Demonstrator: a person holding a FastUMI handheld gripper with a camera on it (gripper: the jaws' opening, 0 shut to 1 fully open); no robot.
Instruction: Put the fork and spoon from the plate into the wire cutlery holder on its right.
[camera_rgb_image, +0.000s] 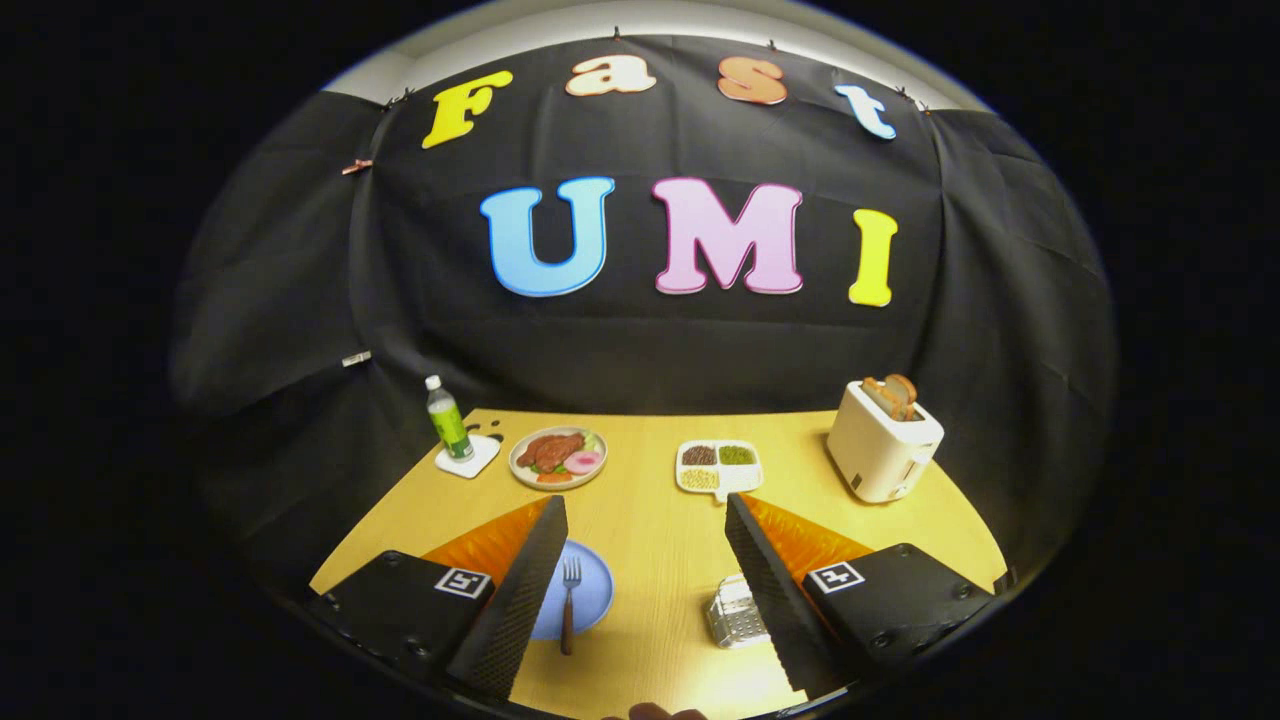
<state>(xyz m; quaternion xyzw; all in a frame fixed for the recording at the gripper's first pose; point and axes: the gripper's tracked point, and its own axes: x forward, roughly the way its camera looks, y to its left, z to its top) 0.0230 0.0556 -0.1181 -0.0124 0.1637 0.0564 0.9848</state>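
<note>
— What takes up the most room here?

— The wooden table (650, 520), and above its near end the gripper (647, 515), its fingers spread wide apart with nothing between them but bare tabletop.

— And next in size?

— A white toaster (882, 450) at the far right corner, with slices of bread (893, 396) standing in its slots. Then the blue plate (590, 590), close to the near edge and partly hidden behind the left finger.

— Is the cutlery on it?

— A fork (570, 605) lies on it, tines pointing away and its brown handle running off the near rim. I cannot make out a spoon (the finger covers much of the plate).

— The holder?

— The wire cutlery holder (733, 612) stands to the right of the plate, well apart from it, tucked against the right finger.

— Farther back?

— A plate of food (557, 457), a divided white tray (718, 467) with grains in its compartments, and a green bottle (448, 420) on a white coaster (468, 458).
</note>
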